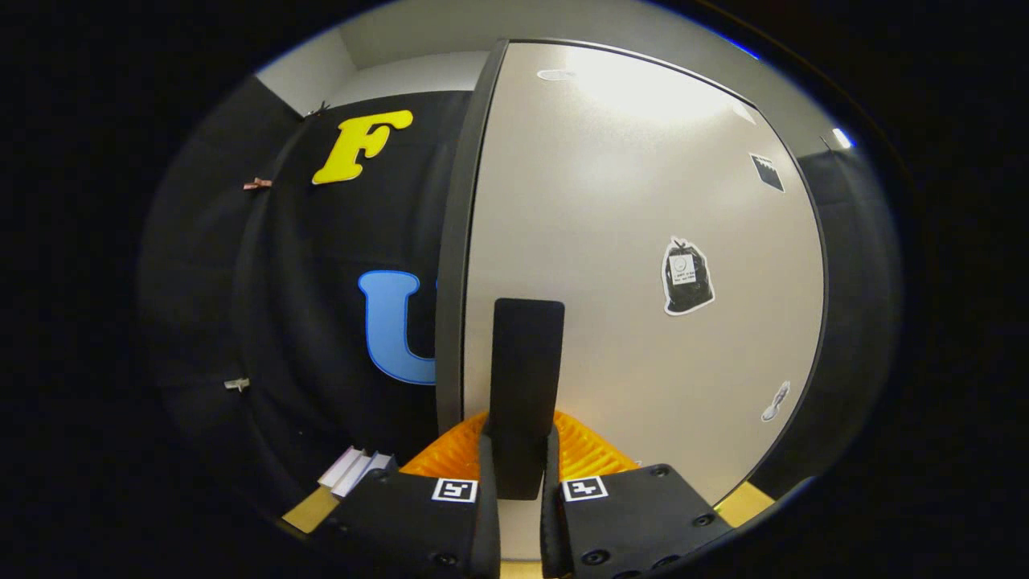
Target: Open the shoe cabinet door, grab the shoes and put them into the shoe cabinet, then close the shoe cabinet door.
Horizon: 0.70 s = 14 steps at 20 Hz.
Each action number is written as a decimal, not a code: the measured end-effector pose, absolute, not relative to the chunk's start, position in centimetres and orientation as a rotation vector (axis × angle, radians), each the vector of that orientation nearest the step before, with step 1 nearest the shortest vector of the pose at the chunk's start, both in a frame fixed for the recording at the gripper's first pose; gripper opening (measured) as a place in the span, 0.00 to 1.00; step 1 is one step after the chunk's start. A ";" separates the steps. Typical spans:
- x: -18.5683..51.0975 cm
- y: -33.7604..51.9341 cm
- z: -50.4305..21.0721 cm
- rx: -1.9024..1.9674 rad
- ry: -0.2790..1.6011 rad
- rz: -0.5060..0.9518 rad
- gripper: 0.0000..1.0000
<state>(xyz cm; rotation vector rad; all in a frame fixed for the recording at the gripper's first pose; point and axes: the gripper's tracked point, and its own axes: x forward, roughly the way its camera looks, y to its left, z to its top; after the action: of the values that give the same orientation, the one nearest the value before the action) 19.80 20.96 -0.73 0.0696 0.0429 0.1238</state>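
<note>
shoe cabinet door [643, 241]: pale panel straight ahead of me, dark frame edge on its left, 4 stickers on it | handle [526, 378]: dark upright bar on the door, between my 2 fingers | my tongs [518, 482]: nearly closed, both fingers pressing the handle's lower end

Black cloth [321, 265] is hanging as the booth's wall, pale ceiling [418, 72] is showing above, and clips [257, 184] are pinning the cloth.
</note>
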 end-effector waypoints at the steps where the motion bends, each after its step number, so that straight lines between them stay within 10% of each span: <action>1: 19.7 20.9 -0.7 0.059 0.046 0.131 0.23; 14: 9.9 17.6 0.7 0.093 0.050 0.215 0.23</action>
<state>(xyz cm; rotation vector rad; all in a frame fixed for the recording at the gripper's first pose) 9.87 17.62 0.74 0.0932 0.0499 0.2149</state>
